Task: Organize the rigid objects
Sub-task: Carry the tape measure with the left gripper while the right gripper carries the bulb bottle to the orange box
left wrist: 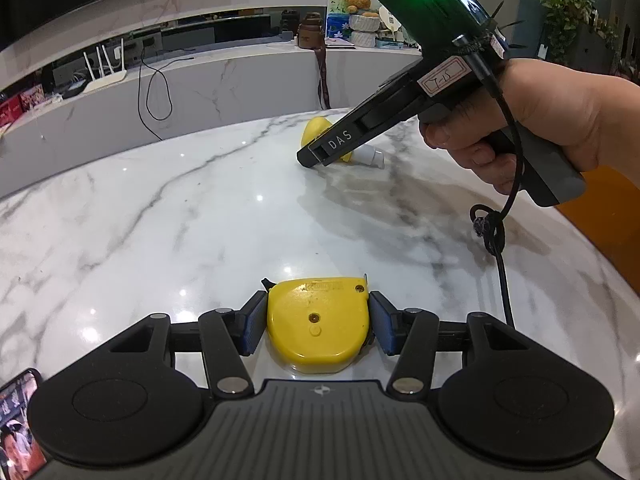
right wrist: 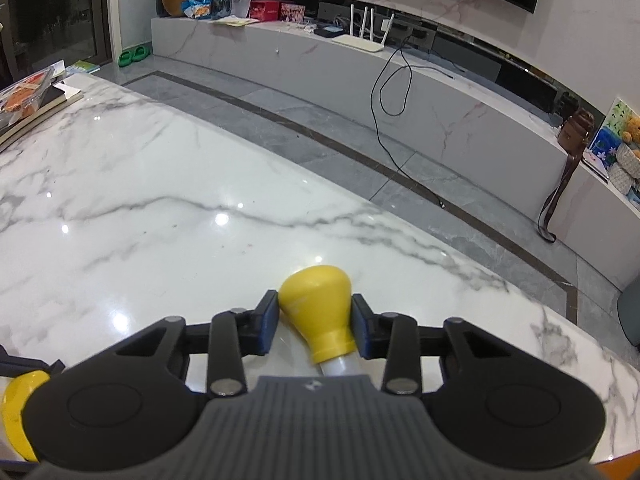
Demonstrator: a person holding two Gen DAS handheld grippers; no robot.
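A yellow tape measure (left wrist: pixel 318 326) lies flat on the white marble table (left wrist: pixel 180 208). My left gripper (left wrist: pixel 318 322) is shut on it, blue pads against both its sides. A yellow bulb-shaped object with a white neck (right wrist: pixel 318 310) lies on the table; in the left wrist view it (left wrist: pixel 316 130) shows partly behind the right gripper's body. My right gripper (right wrist: pixel 316 322) has its blue pads close on either side of the bulb, touching or nearly touching it. The tape measure also shows at the right wrist view's lower left (right wrist: pixel 20 404).
The table's far edge (right wrist: pixel 400 216) drops to a grey tiled floor. Books and a packet (right wrist: pixel 28 100) lie at the table's far left. A marble TV bench (right wrist: pixel 440 100) with a router (right wrist: pixel 362 42) and a hanging cable stands beyond. An orange surface (left wrist: pixel 600 220) lies right of the table.
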